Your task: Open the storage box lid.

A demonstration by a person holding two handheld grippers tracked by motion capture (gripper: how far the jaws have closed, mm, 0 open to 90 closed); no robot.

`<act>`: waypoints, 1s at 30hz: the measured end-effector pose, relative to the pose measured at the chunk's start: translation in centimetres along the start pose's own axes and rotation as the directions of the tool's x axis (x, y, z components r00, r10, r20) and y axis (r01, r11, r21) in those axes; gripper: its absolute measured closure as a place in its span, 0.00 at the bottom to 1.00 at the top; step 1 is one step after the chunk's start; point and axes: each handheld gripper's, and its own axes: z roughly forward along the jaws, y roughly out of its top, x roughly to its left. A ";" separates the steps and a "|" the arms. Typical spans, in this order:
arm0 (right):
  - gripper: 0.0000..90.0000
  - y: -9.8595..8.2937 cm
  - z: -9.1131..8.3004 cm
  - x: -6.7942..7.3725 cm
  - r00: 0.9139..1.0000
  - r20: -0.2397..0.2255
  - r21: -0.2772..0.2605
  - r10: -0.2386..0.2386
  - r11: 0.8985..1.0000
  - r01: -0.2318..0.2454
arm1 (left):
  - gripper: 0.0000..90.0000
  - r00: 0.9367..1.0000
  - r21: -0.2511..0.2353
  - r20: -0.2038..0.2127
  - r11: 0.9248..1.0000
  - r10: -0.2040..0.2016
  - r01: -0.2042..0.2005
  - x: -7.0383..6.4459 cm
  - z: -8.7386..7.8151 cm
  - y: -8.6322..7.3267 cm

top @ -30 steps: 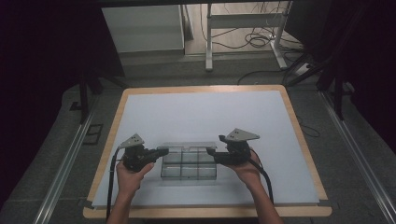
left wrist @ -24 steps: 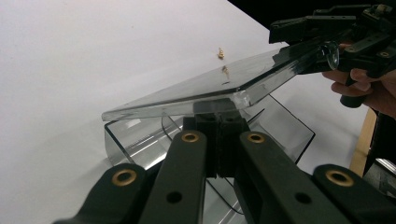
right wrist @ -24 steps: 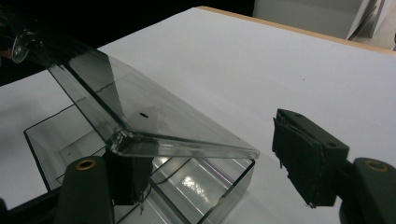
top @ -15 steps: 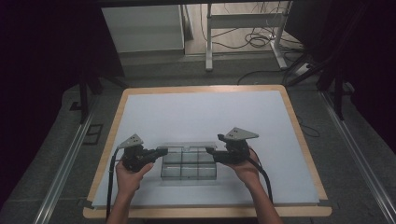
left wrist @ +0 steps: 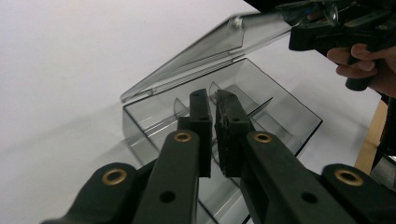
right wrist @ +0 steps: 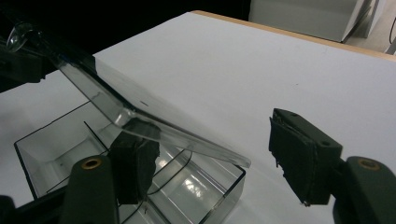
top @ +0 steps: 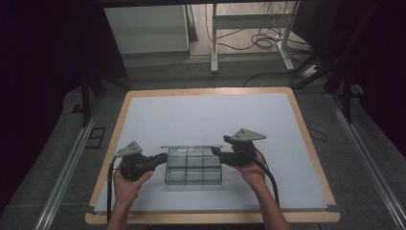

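Left to right, high view. The left gripper (top: 160,160) is held in the person's left hand (top: 127,184), in nearly the same spot as half a second ago, with its tip against the left end wall of the clear box (top: 194,176). In the left gripper view its jaws are almost together with only a thin slit between them. They sit over the box's near wall, so it looks like they're pinching that wall to steady the box, though the contact itself is hidden behind the pads. The box sits right in front of this gripper and between the two grippers, flat on the white table (top: 215,115), with empty compartments and no visible shift from the earlier frames. The lid (left wrist: 201,51) stands tilted up off the box, hinged on the side away from the person, its free edge up toward the right gripper. The change since a second ago is small: the right gripper (top: 216,152) has crept slightly inward at the box's right end, and the lid line above the box's far edge reads a bit higher and clearer. In the right gripper view the right gripper (right wrist: 215,149) has its jaws spread wide and holds nothing. The lid (right wrist: 140,116) crosses just over one pad, and the other pad is well off to the side over bare table. Judgement: the lid is being levered open rather than gripped. The opening looks partly done, with the lid not yet tipped fully back, and it could drop shut if the pad slips out from under it.
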 end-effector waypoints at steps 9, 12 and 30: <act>0.39 0.7 0.1 -0.3 1.000 0.003 -0.005 0.003 1.000 -0.003 | 0.75 0.998 0.045 -0.064 0.999 -0.006 0.009 0.7 -0.6 -0.8; 0.40 1.0 0.1 -0.4 1.000 0.003 -0.007 0.003 1.000 -0.003 | 0.66 0.995 0.092 -0.095 0.996 0.008 0.001 1.0 -0.5 -1.2; 0.47 1.7 0.6 -0.6 1.000 -0.013 -0.012 0.001 1.000 -0.002 | 0.49 0.989 0.145 -0.149 0.989 -0.015 0.037 2.2 -0.7 -2.2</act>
